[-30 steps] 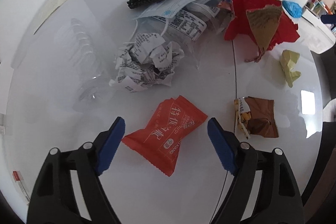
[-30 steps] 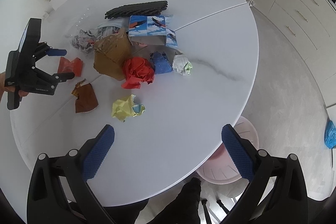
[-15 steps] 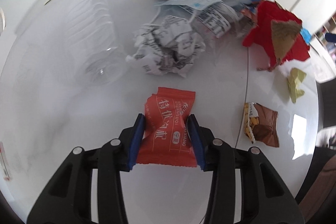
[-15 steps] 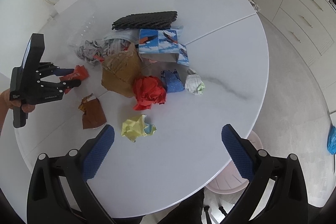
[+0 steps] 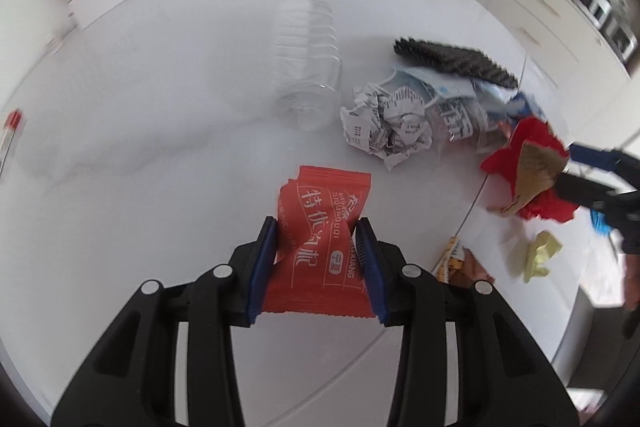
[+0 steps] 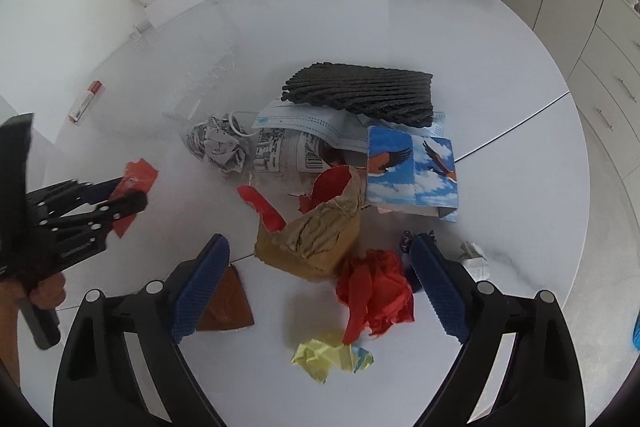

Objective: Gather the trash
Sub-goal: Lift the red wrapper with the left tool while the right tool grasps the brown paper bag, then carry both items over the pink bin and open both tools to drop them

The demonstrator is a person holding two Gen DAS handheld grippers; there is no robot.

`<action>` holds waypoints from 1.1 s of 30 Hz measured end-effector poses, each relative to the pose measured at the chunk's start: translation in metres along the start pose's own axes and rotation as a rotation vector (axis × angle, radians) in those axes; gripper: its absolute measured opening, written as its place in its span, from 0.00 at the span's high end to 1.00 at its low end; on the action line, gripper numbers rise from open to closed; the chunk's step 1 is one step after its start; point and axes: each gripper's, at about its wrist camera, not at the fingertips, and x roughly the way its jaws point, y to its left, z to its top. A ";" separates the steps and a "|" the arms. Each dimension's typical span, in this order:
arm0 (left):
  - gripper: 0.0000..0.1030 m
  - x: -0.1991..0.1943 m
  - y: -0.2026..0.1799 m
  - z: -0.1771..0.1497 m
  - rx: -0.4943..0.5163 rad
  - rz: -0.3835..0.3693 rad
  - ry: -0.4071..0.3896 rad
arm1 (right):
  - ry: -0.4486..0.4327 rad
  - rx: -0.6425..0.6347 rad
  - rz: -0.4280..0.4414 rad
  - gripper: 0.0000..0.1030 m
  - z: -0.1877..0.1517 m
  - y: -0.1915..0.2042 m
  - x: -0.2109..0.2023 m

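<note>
The left gripper (image 5: pixel 318 247) has its jaws squeezed on the red snack wrapper (image 5: pixel 320 247), seemingly lifted a little off the white table (image 5: pixel 160 147) near its left edge. The right gripper (image 6: pixel 320 283) hangs with jaws wide apart and holding nothing, above the brown paper bag (image 6: pixel 316 235) and red crumpled paper (image 6: pixel 376 295).

The brown wrapper (image 6: pixel 224 307) is partly hidden behind the right gripper's fingers (image 6: pixel 200 291); the clear plastic bottle (image 5: pixel 308 67) looks blurred.
</note>
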 end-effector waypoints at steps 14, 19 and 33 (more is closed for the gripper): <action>0.61 -0.060 -0.020 -0.036 -0.181 0.071 -0.071 | 0.019 0.058 0.092 0.61 0.009 0.005 0.020; 0.61 -0.069 -0.037 -0.035 -0.140 0.083 -0.087 | -0.042 0.090 0.189 0.62 0.010 0.002 -0.008; 0.61 -0.086 -0.204 -0.027 0.175 -0.135 -0.087 | -0.143 0.357 -0.021 0.61 -0.091 -0.173 -0.148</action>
